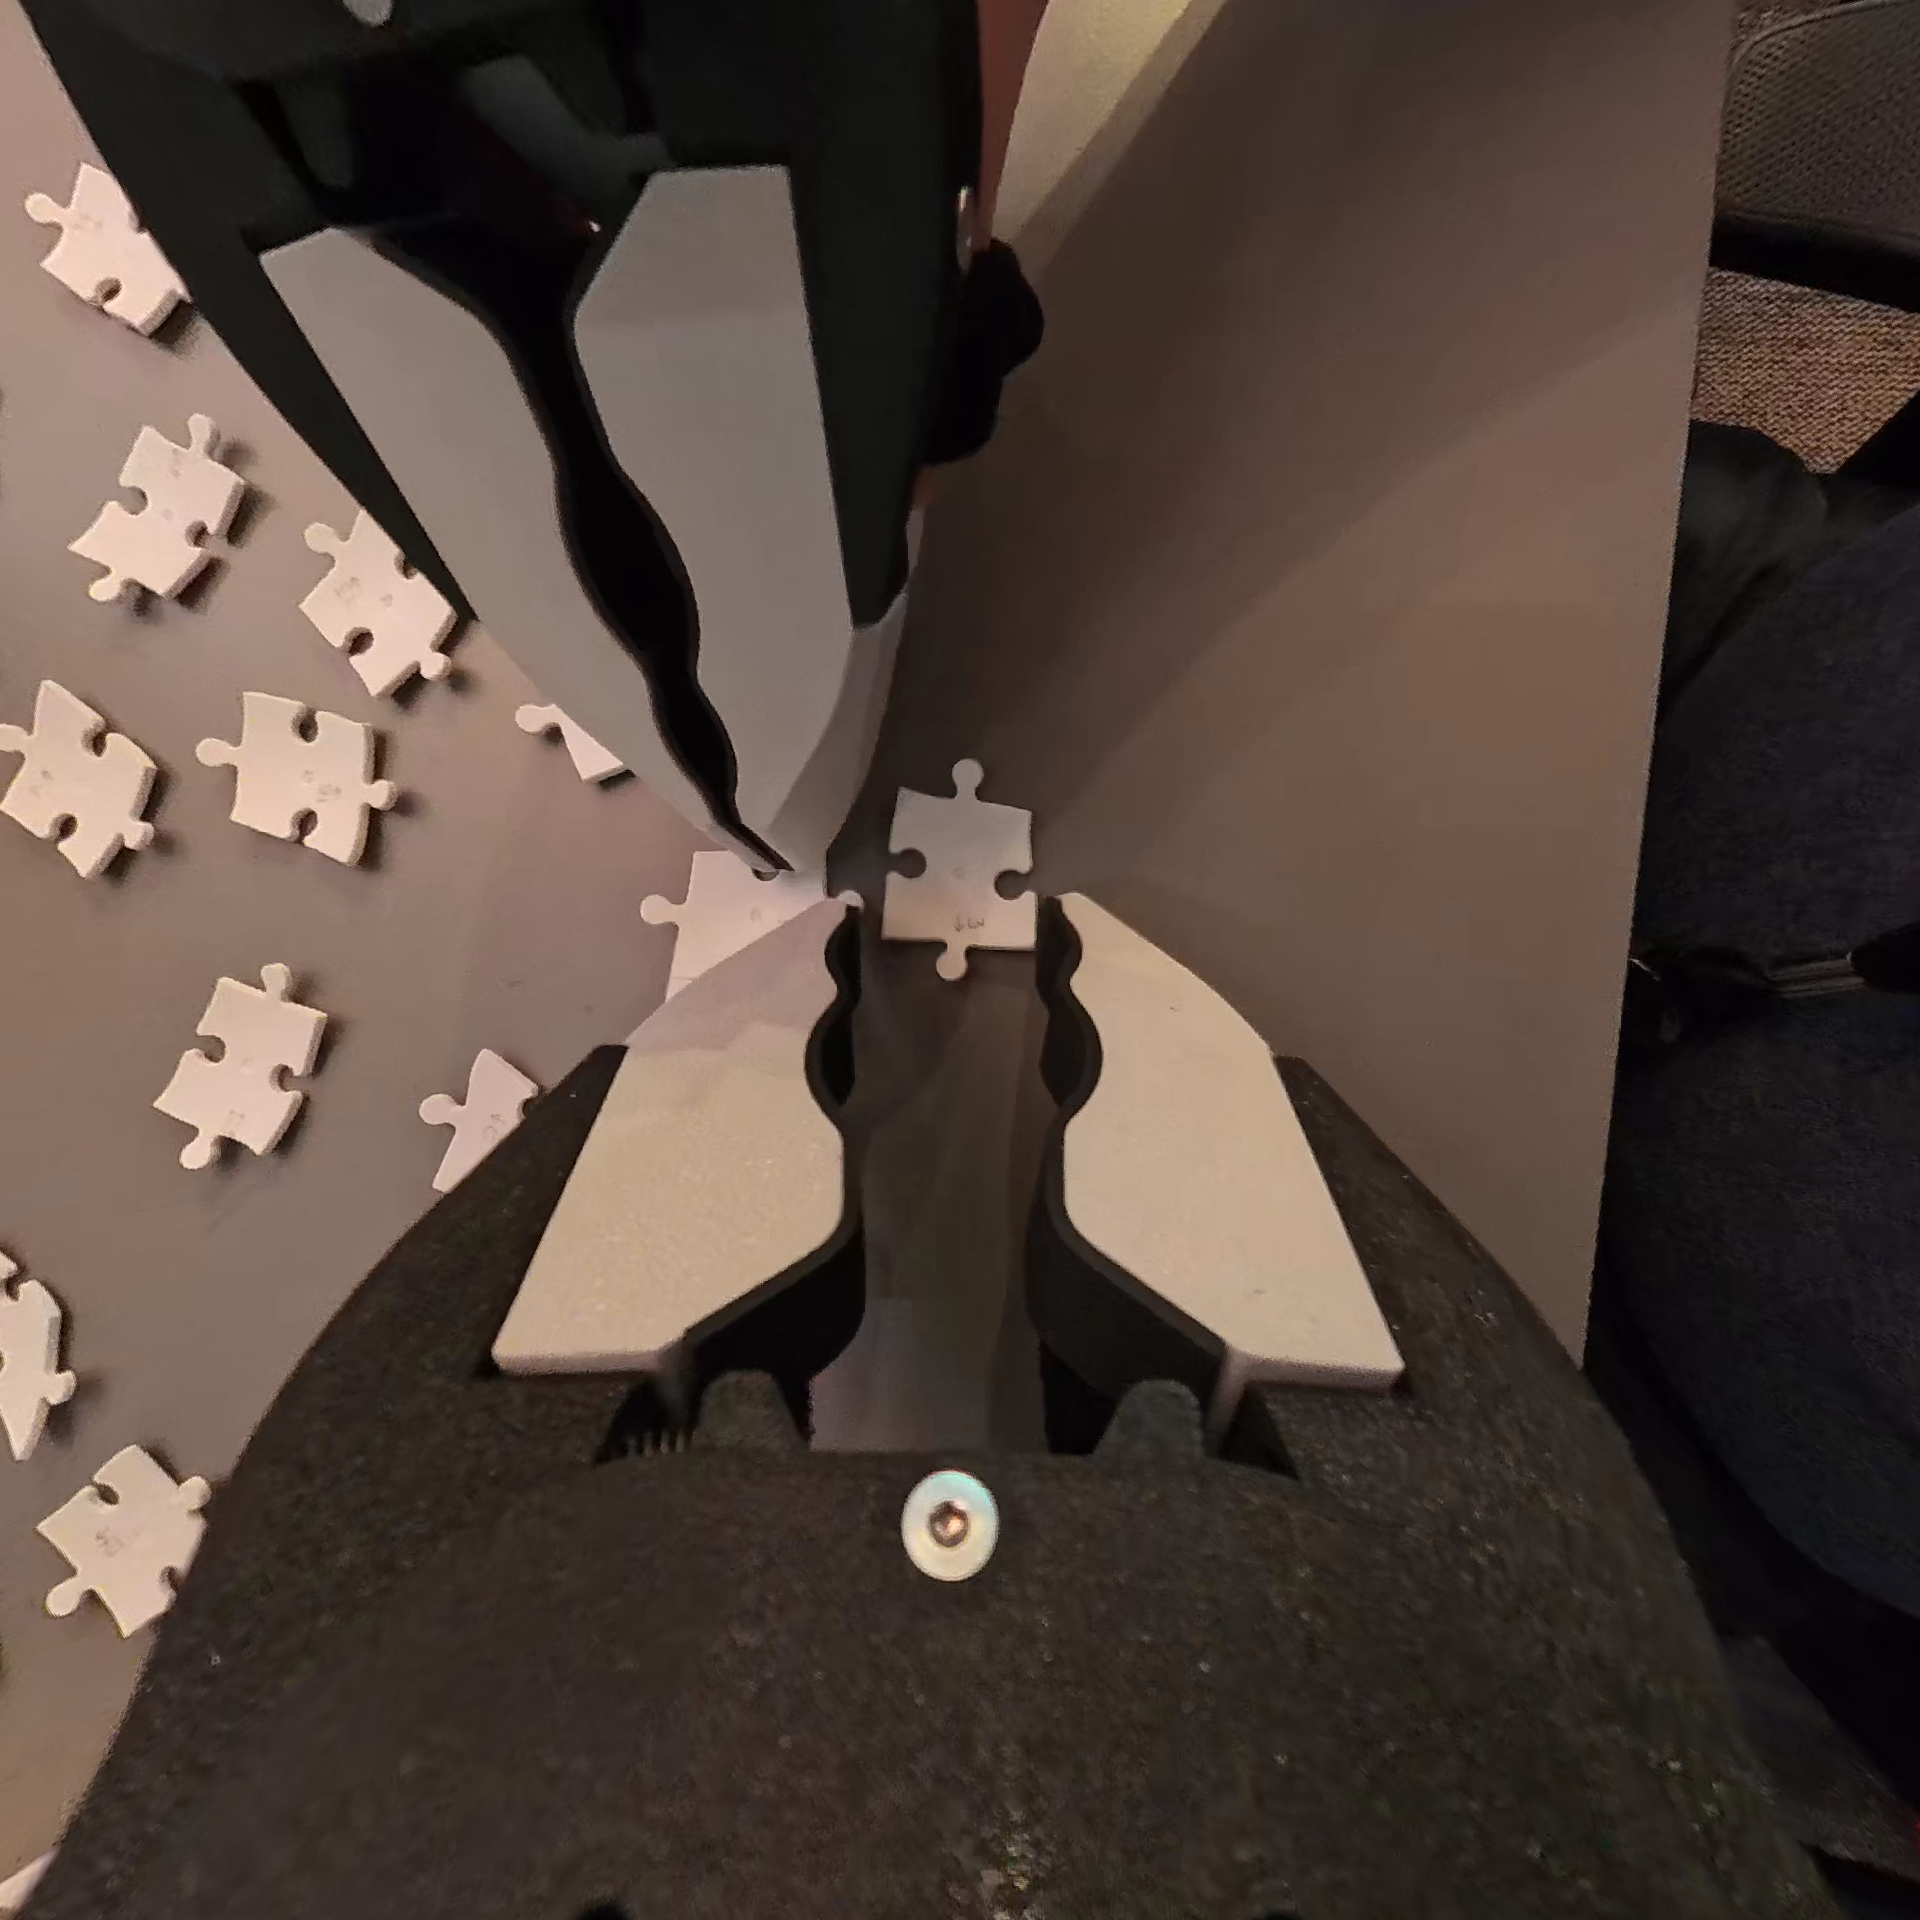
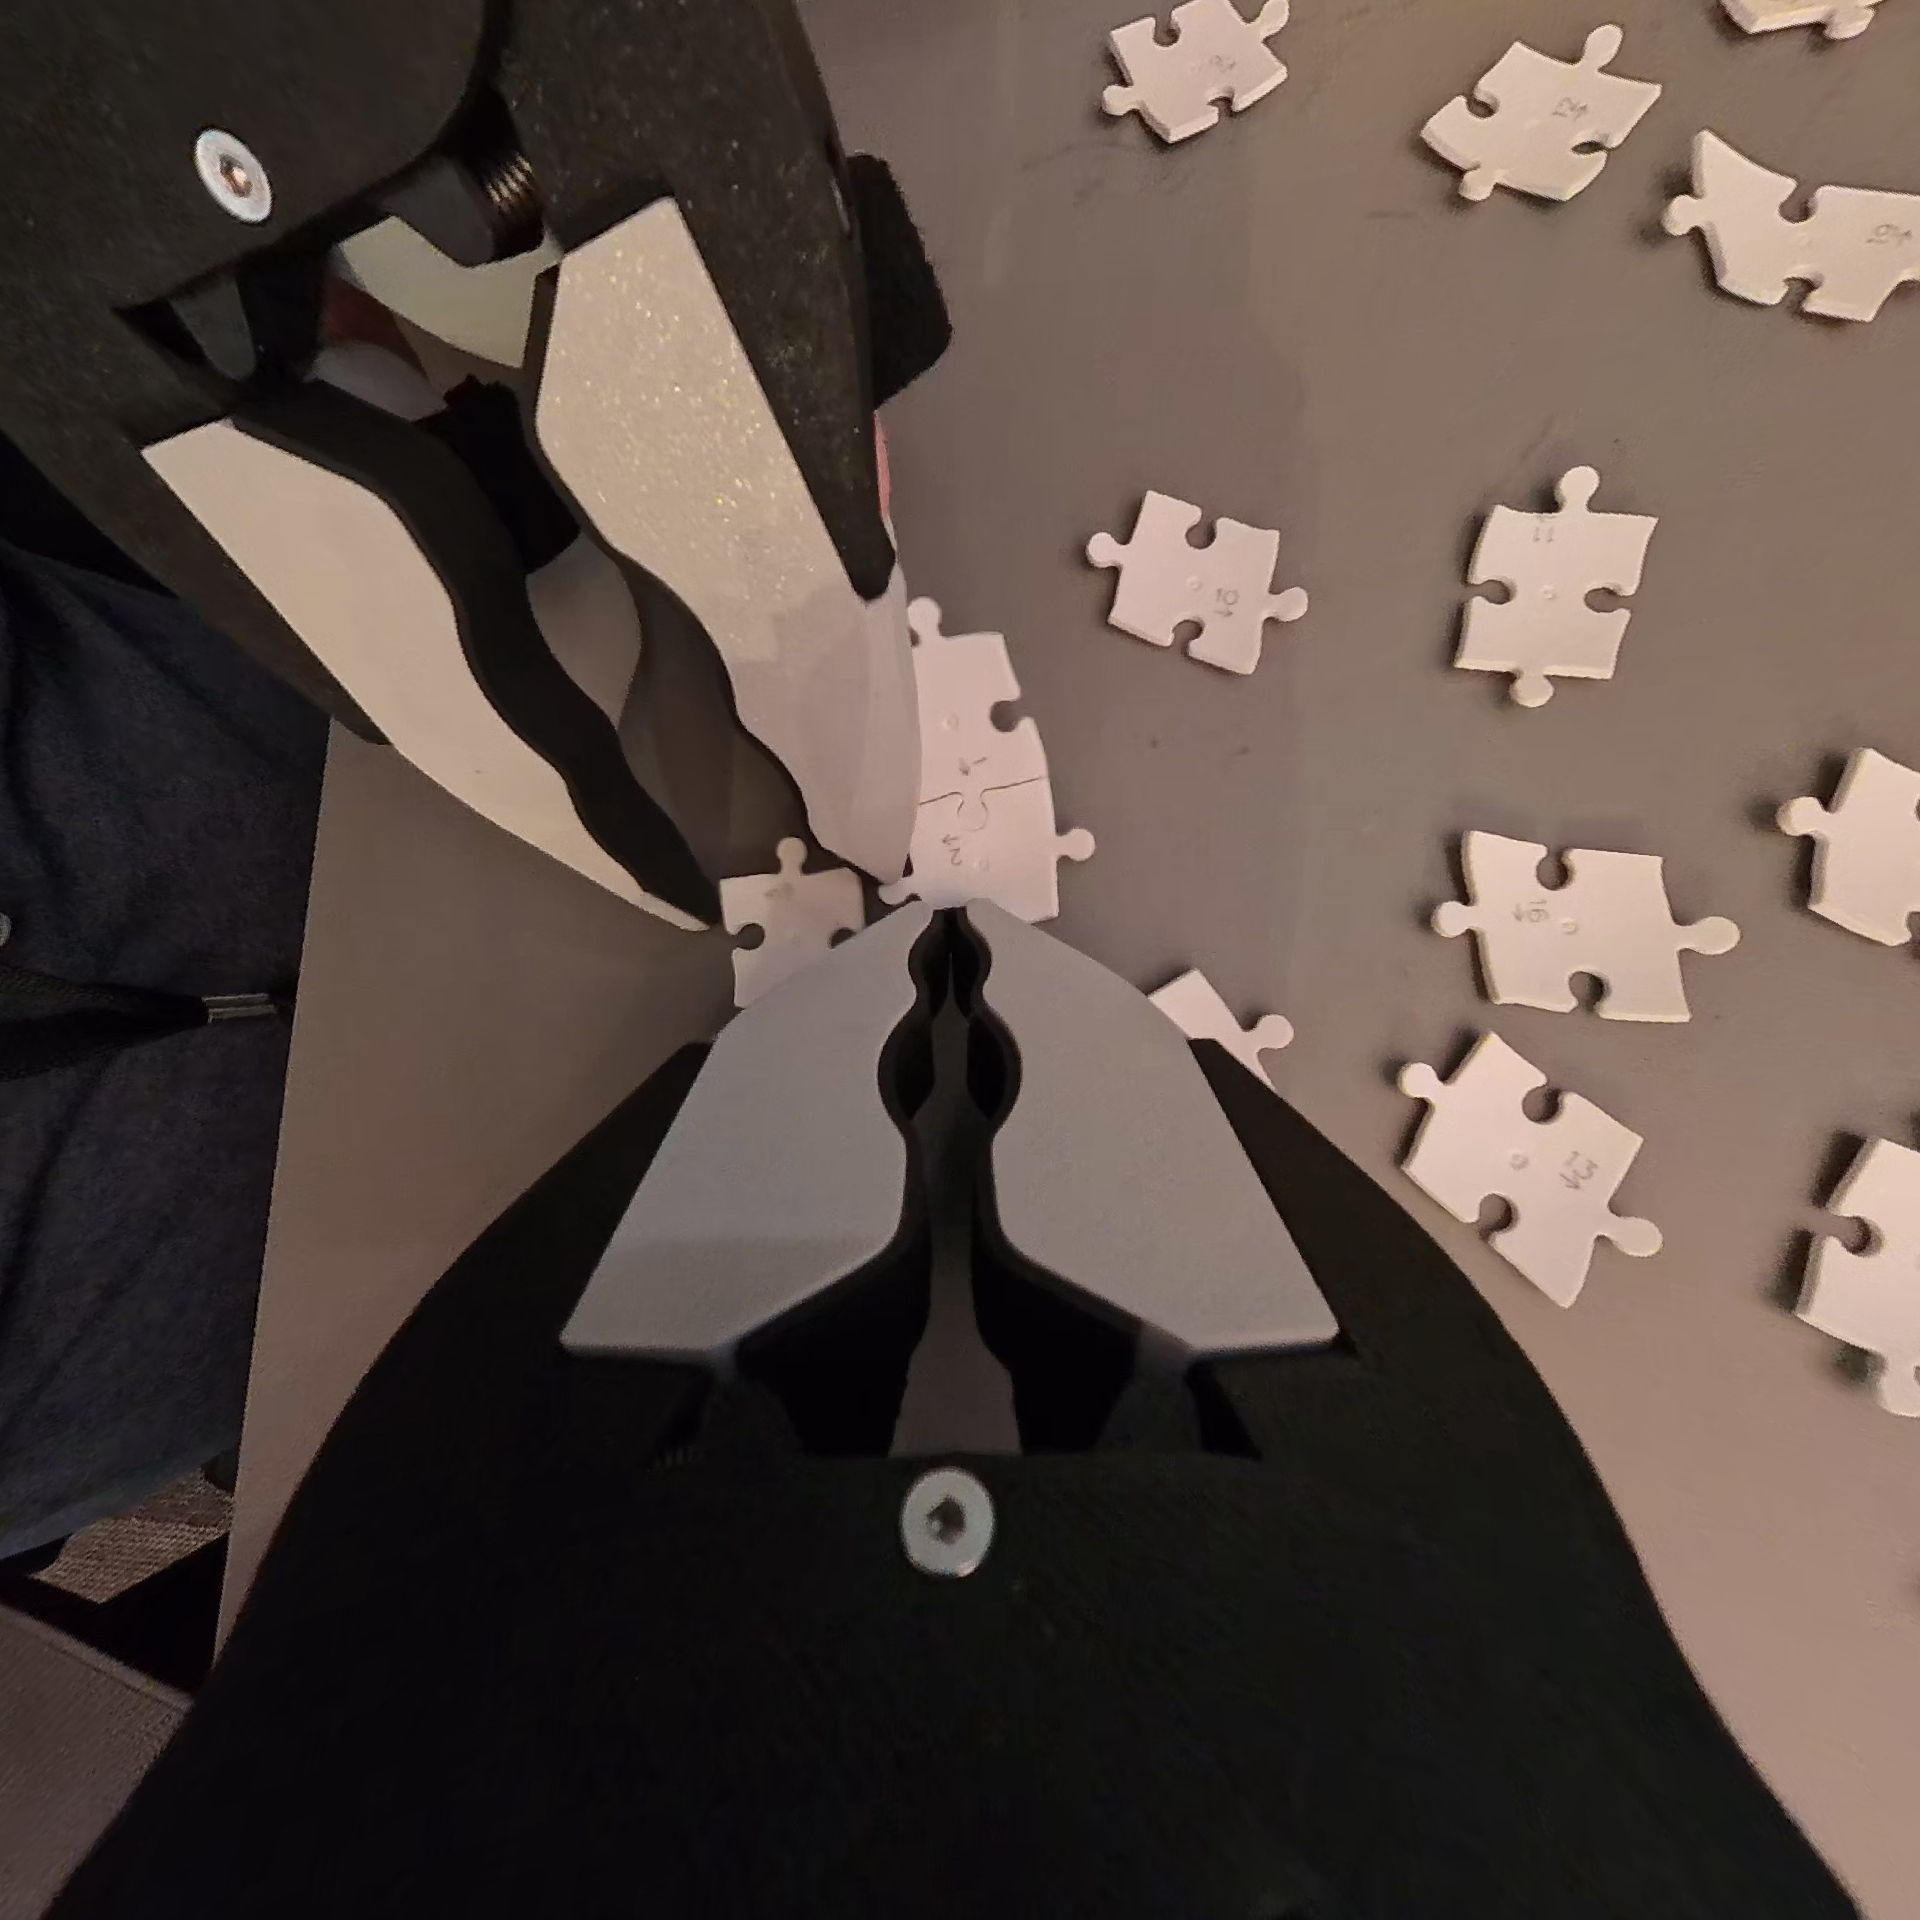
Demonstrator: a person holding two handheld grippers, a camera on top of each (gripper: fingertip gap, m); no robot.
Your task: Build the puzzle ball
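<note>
White curved puzzle pieces lie on a grey table (image 1: 1299, 623). My right gripper (image 2: 945, 916) is shut, its tips pinching the near edge of a joined pair of pieces (image 2: 987, 810). It also shows in the left wrist view (image 1: 774, 862), coming in from the upper left onto that pair (image 1: 717, 920). My left gripper (image 1: 954, 920) is open, and a single piece (image 1: 961, 868) lies flat just ahead between its tips. In the right wrist view the left gripper (image 2: 795, 891) straddles that piece (image 2: 790, 920), right beside the pair.
Several loose pieces (image 1: 301, 774) (image 2: 1558, 935) are spread over the table away from the person. The table's edge (image 1: 1621, 935) (image 2: 296, 1039) runs close by, with a person's dark clothing (image 1: 1766, 1143) and a chair (image 1: 1818, 156) beyond it. Less than 4 cm separates the two grippers' tips.
</note>
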